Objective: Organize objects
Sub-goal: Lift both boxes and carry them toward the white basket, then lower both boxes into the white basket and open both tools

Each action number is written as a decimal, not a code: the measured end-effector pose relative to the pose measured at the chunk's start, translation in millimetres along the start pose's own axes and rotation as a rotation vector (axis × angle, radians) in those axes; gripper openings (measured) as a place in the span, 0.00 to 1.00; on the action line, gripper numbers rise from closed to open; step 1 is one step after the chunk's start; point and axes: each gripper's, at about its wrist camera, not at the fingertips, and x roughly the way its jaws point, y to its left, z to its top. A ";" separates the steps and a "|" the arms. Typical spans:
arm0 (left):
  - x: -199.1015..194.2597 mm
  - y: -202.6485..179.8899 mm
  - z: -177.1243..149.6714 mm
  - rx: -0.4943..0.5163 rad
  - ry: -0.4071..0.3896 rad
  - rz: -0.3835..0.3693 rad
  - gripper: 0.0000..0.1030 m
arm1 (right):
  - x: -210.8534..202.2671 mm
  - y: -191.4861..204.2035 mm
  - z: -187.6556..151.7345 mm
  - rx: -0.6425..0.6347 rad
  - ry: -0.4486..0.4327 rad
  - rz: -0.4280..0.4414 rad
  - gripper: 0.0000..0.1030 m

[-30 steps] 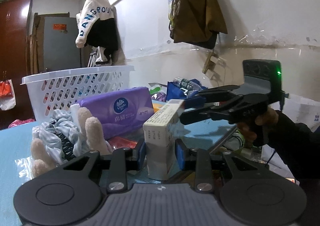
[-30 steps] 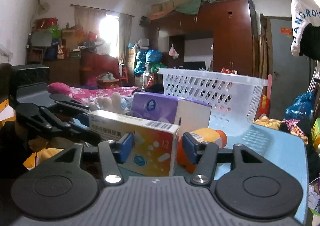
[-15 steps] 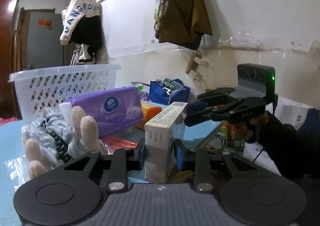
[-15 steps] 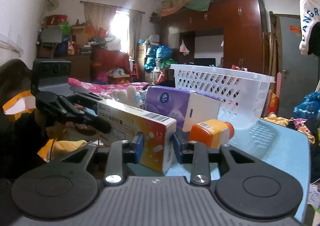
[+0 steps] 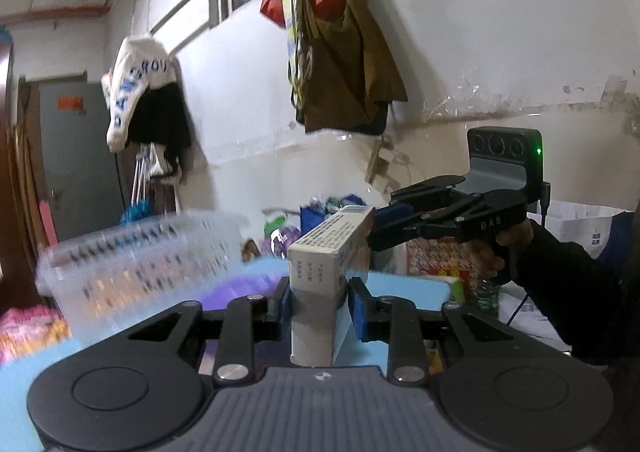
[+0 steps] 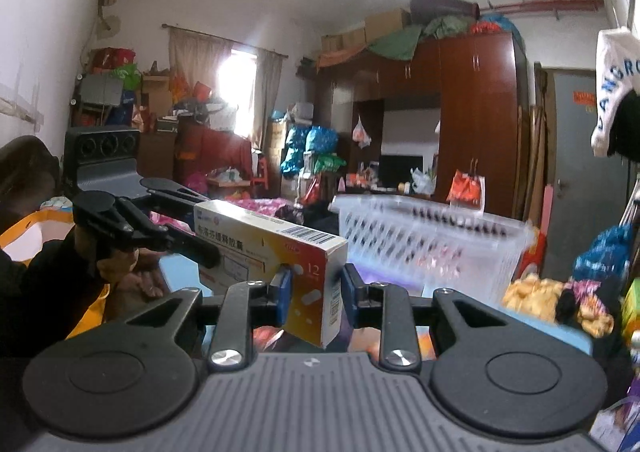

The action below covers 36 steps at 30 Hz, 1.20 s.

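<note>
**Two grippers share one medicine box above a cluttered table**

I have a long medicine box [image 5: 320, 252] clamped at both ends. In the left wrist view, my left gripper [image 5: 318, 306] presses its blue pads [image 5: 357, 312] against the white end of the box, which stands upright between them. Across from it, the right gripper [image 5: 380, 220], held in a hand [image 5: 490, 256] in a dark sleeve, closes on the far end. The right wrist view shows the same grip from the other side: my right gripper [image 6: 314, 296] squeezes the orange-and-white end marked with a 12, and the left gripper [image 6: 200, 252] bites the far end of the box [image 6: 276, 248]. The box hangs level between the two tools, clear of the blue tabletop [image 5: 404, 284]. Beyond it sits a white perforated laundry basket [image 6: 432, 236], blurred in both views, with a purple pack [image 5: 244, 284] just visible in front of it. A brown bag [image 5: 344, 64] hangs on the white wall behind.
</note>
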 end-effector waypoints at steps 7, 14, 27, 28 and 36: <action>28.1 60.7 55.3 0.057 0.023 0.014 0.33 | 45.9 -48.3 54.5 -0.016 -0.045 0.004 0.30; 71.3 127.9 71.2 -0.003 0.050 -0.004 0.33 | 94.9 -91.4 71.4 0.014 -0.014 -0.017 0.30; 134.3 181.6 72.0 -0.030 0.189 0.074 0.33 | 131.9 -125.8 43.3 0.143 0.056 -0.104 0.33; 136.9 181.6 74.0 -0.027 0.196 0.081 0.33 | 130.4 -126.4 43.7 0.146 0.051 -0.112 0.33; 141.3 186.6 73.3 -0.011 0.245 0.103 0.33 | 133.7 -128.7 41.2 0.155 0.080 -0.138 0.33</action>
